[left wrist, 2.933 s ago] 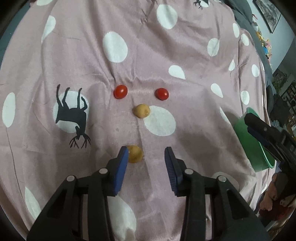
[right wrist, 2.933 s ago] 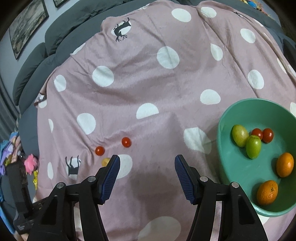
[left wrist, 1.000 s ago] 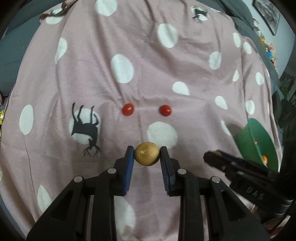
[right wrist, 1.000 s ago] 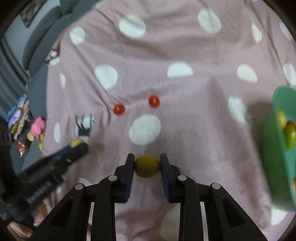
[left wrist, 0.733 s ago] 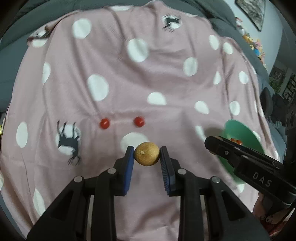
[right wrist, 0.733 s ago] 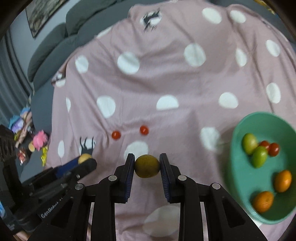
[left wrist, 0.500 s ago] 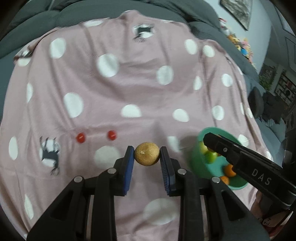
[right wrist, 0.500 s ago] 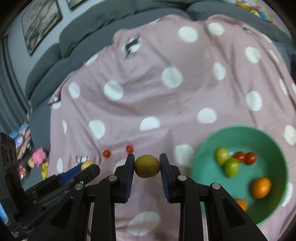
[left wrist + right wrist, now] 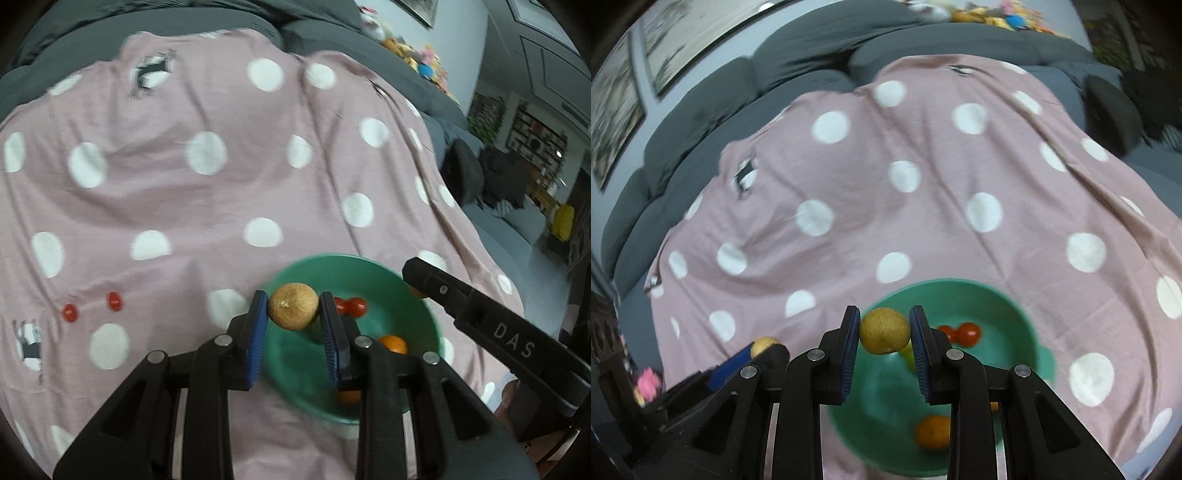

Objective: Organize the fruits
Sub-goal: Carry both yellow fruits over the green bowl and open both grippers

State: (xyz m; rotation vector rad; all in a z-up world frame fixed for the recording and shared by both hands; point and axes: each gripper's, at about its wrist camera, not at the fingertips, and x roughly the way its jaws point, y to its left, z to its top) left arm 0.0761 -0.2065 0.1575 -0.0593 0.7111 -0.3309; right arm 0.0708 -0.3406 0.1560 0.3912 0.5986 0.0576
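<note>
My left gripper (image 9: 293, 312) is shut on a small tan round fruit (image 9: 293, 306), held in the air above the near rim of a green bowl (image 9: 428, 321). My right gripper (image 9: 885, 331) is shut on a second yellowish-tan fruit (image 9: 884, 331), also above the green bowl (image 9: 1039, 350). Inside the bowl lie red cherry tomatoes (image 9: 969, 334), oranges (image 9: 932, 432) and a partly hidden green fruit. Two more red tomatoes (image 9: 115, 301) lie on the pink cloth at the left. The right gripper's body (image 9: 491, 328) crosses the left wrist view.
A pink blanket with white dots (image 9: 207, 153) covers a grey sofa (image 9: 798, 33). Toys lie on the backrest (image 9: 424, 62). Shelves and dark furniture (image 9: 532, 147) stand in the room at the far right. The blanket's edge drops off on the right.
Both grippers have swung right across the blanket and risen, each carrying its fruit, from over the bare cloth to above the green bowl. The two tomatoes have stayed on the cloth.
</note>
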